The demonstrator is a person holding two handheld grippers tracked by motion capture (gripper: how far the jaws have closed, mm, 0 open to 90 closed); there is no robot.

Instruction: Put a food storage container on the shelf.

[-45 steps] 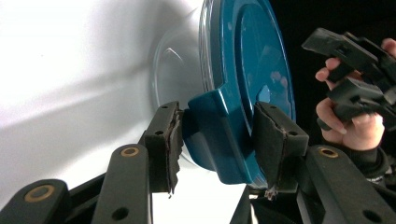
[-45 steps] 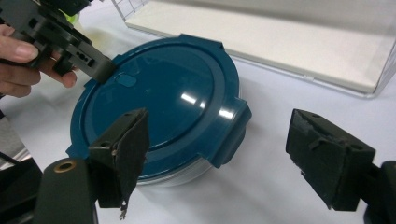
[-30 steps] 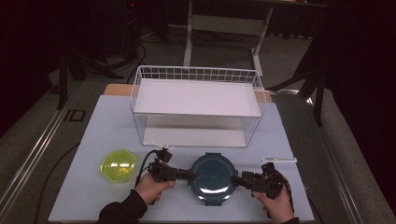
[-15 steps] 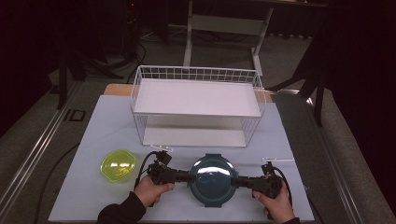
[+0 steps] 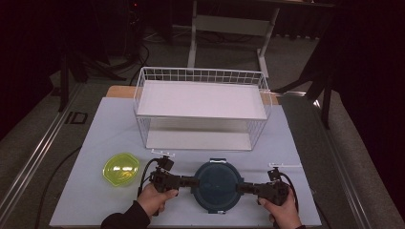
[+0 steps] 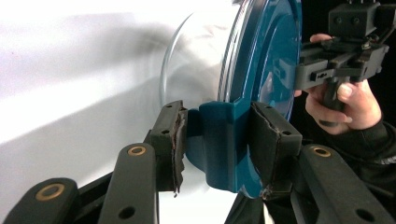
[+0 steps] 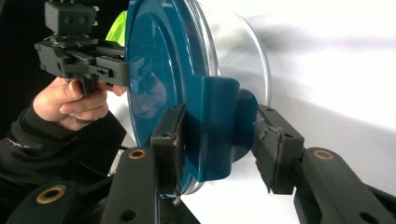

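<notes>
White table (image 5: 95, 129), lidded container (image 5: 218, 183), glass underside (image 6: 196, 60), both claws clamped.

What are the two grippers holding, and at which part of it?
Both hold one teal-lidded clear container: left gripper clamps one teal side latch tab, right gripper the opposite tab.

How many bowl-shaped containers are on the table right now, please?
2: the teal-lidded glass container at the front centre, clamped between the left gripper and right gripper, and the yellow-green bowl to its left.
</notes>
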